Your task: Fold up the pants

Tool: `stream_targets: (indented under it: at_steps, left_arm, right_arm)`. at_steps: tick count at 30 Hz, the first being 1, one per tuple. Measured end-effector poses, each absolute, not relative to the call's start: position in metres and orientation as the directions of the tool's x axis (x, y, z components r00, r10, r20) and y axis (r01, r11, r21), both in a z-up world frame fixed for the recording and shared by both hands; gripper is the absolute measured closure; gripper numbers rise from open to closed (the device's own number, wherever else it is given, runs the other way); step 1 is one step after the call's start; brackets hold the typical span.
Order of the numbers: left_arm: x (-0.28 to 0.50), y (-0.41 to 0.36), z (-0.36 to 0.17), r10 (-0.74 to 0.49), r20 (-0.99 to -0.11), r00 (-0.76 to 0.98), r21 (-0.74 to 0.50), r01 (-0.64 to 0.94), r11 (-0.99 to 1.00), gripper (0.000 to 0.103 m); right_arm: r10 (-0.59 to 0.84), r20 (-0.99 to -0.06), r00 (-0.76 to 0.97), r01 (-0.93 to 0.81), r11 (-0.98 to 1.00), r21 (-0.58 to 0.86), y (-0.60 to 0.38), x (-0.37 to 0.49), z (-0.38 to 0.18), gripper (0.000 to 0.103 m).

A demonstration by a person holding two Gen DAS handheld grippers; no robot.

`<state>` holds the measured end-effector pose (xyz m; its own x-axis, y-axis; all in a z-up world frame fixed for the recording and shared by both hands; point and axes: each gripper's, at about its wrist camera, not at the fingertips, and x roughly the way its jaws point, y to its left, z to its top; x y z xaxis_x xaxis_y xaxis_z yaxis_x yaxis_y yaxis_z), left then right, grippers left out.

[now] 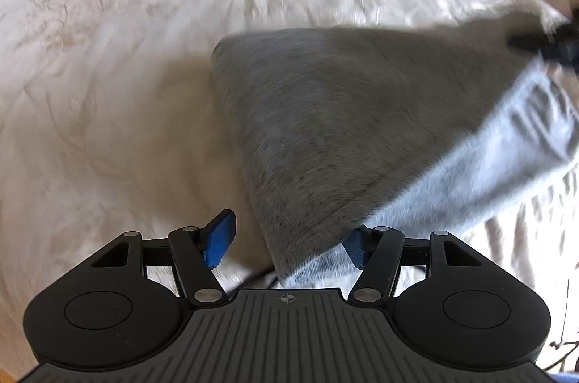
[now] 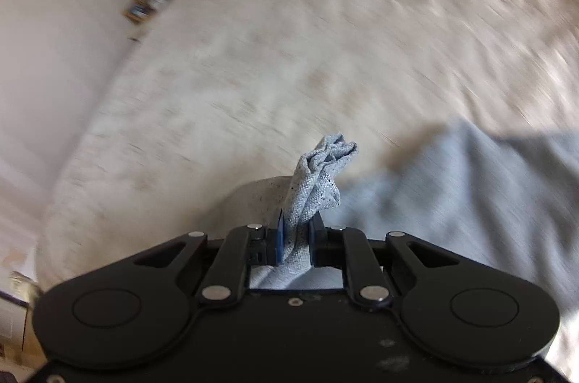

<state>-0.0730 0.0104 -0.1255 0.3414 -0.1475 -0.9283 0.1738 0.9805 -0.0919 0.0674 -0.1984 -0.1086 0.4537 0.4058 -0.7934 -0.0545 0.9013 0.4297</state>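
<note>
Left wrist view shows my left gripper [image 1: 287, 243] with its jaws wide apart. The grey pants [image 1: 347, 129] hang down into the gap between the blue pads [image 1: 219, 243], but the pads do not press the cloth, so this tool holds nothing. The pants are lifted above the bed [image 1: 126, 57] in a tent shape, and one corner goes up toward the far right, where something dark, I think my other tool, pulls it. The paler part of the cloth lies on the bed to the right of the tent.

On the right wrist view, my right gripper [image 2: 295, 241] is closed tight on a bunched corner of the pants [image 2: 315, 180], which sticks up out of the pads. The rest of the cloth trails to the right of this corner, over the bed [image 2: 253, 75]. I judge that I hold the corner high to carry one part over the other for a fold. Both pictures are blurred, so seams and the waistband I cannot tell.
</note>
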Motion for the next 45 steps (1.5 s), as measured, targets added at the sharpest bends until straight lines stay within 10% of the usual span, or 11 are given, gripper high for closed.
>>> stream_targets:
  at_steps: [7,13,31,33,35,37,45]
  left_arm:
    - [-0.079,0.019,-0.131,-0.098,-0.952,0.289,-0.063,0.130,0.990,0.043]
    - [-0.073,0.027,-0.090,-0.102,-0.925,0.365,-0.066,0.110,0.992,0.043]
    - [-0.045,0.007,-0.084,-0.130,-0.921,0.366,-0.086,0.134,0.987,0.043]
    - [-0.036,0.006,-0.086,-0.121,-0.920,0.374,-0.077,0.131,0.988,0.043]
    - [-0.028,0.003,-0.087,-0.121,-0.916,0.382,-0.075,0.134,0.988,0.043]
    - [-0.021,0.000,-0.087,-0.123,-0.912,0.390,-0.070,0.147,0.987,0.043]
    - [0.005,-0.017,-0.096,-0.134,-0.901,0.412,-0.070,0.169,0.983,0.042]
  right_arm:
    - [0.405,-0.885,0.230,-0.044,0.913,0.406,-0.224,0.045,-0.175,0.082]
    - [0.438,-0.821,0.366,-0.076,0.894,0.442,-0.246,0.059,-0.148,0.031]
    - [0.469,-0.830,0.303,-0.142,0.883,0.447,-0.212,0.114,-0.224,0.018]
    - [0.468,-0.835,0.288,-0.131,0.883,0.450,-0.209,0.116,-0.226,0.022]
    - [0.458,-0.842,0.286,-0.107,0.888,0.447,-0.210,0.116,-0.222,0.071]
    - [0.466,-0.831,0.304,-0.113,0.884,0.454,-0.213,0.114,-0.212,0.087]
    - [0.440,-0.800,0.408,-0.213,0.898,0.386,-0.235,0.095,-0.153,0.094]
